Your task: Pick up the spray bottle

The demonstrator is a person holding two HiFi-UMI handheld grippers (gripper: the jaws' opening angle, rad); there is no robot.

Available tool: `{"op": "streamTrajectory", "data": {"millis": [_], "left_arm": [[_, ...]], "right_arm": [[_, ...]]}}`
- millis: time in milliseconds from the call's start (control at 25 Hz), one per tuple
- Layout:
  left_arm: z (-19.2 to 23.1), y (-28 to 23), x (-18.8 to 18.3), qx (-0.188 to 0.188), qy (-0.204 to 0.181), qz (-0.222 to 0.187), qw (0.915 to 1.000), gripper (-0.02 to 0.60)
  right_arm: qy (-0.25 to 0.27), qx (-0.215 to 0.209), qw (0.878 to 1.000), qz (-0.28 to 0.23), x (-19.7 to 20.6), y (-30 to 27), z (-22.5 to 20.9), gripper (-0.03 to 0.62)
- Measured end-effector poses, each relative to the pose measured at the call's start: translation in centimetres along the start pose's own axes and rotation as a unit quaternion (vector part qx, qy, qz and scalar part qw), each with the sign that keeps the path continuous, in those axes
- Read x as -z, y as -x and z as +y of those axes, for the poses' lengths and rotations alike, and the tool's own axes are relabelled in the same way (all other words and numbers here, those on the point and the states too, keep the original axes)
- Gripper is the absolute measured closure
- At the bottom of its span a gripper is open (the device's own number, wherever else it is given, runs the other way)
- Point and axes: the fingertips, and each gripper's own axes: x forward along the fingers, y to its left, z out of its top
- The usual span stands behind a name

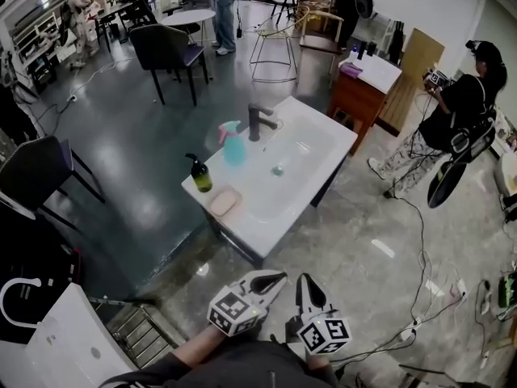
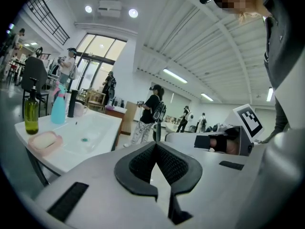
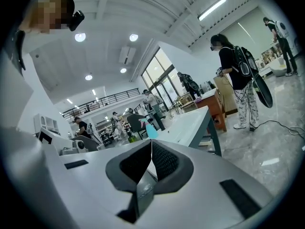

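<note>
**Head view: spray bottle (image 1: 233,146) well ahead, both grippers closed and empty**

We see the spray bottle upright at the left edge of the sink top (image 1: 323,148), just beside the tap (image 1: 257,122). The pump bottle (image 1: 199,175) and soap dish (image 1: 224,202) sit along the same edge, toward the near corner. Our left gripper (image 1: 271,280) and right gripper (image 1: 305,285) hang side by side, well apart from the sink top. Each gripper view shows its pads (image 2: 140,163) pressed together at the tips with nothing between them.

We judge the step in hand to be the approach. To do it well, we pick one gripper, likely the left, since the spray bottle stands on that side. We spread its jaws before it reaches the edge, not once it is among the things. We come in level, aiming at the body below the trigger head, between tap and pump bottle, touching neither. We close gently on the widest part, as thin plastic may flex. Then we lift straight up so the nozzle clears the tap.
</note>
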Motion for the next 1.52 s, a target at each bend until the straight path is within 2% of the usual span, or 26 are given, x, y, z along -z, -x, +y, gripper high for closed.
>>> {"op": "streamTrajectory", "data": {"millis": [440, 760, 1040, 1520], "left_arm": [[6.9, -7.0, -4.5, 0.014, -0.007, -0.007, 0.9999, 0.578], [10.7, -11.0, -5.4, 0.024, -0.024, 0.008, 0.9994, 0.578], [12.5, -11.7, -6.3, 0.016, -0.023, 0.004, 0.9996, 0.578], [15.0, -12.0, -7.3, -0.02, -0.003, -0.014, 0.9997, 0.578]], "right_arm": [[0.003, 0.005, 1.0, -0.014, -4.8, -8.2, -4.7, 0.586], [-0.03, 0.01, 0.999, -0.021, -5.8, -13.0, -8.0, 0.586], [-0.038, 0.005, 0.999, -0.014, -6.1, -14.8, -8.4, 0.586], [-0.037, -0.034, 0.998, 0.026, -5.1, -17.4, -7.0, 0.586]]}}
